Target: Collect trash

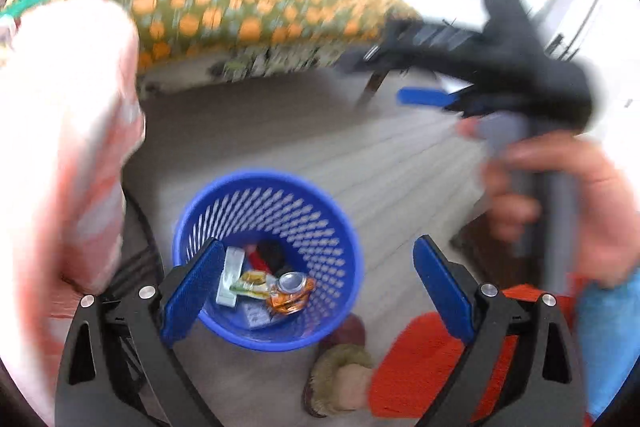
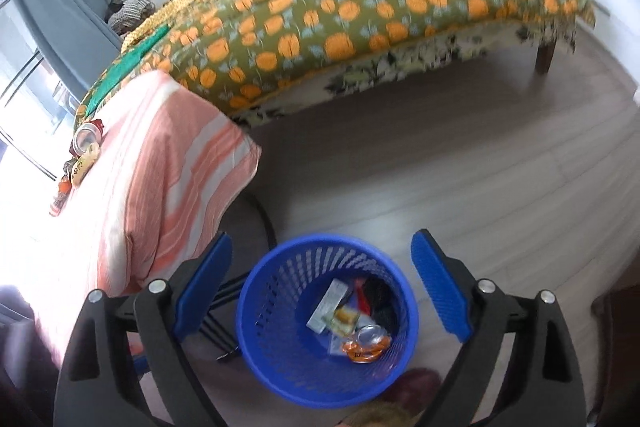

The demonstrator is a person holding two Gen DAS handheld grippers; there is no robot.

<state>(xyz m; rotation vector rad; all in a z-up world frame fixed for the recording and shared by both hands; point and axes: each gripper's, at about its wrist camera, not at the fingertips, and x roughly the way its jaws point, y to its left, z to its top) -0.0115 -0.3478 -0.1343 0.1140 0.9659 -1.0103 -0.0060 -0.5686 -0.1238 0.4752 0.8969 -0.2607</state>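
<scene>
My left gripper (image 1: 316, 291) and right gripper (image 2: 320, 287), jaws spread and empty, frame the blue bin (image 2: 256, 311) holding a crushed can (image 2: 368, 341); remaining trash (image 2: 82, 147) lies far left; I'd approach level, centring one piece.

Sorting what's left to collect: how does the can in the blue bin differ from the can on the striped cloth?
The can in the bin lies crushed among wrappers inside the blue bin; the can on the striped cloth looks uncrushed and sits on top of the cloth, still uncollected. Both show a silvery round end.
</scene>
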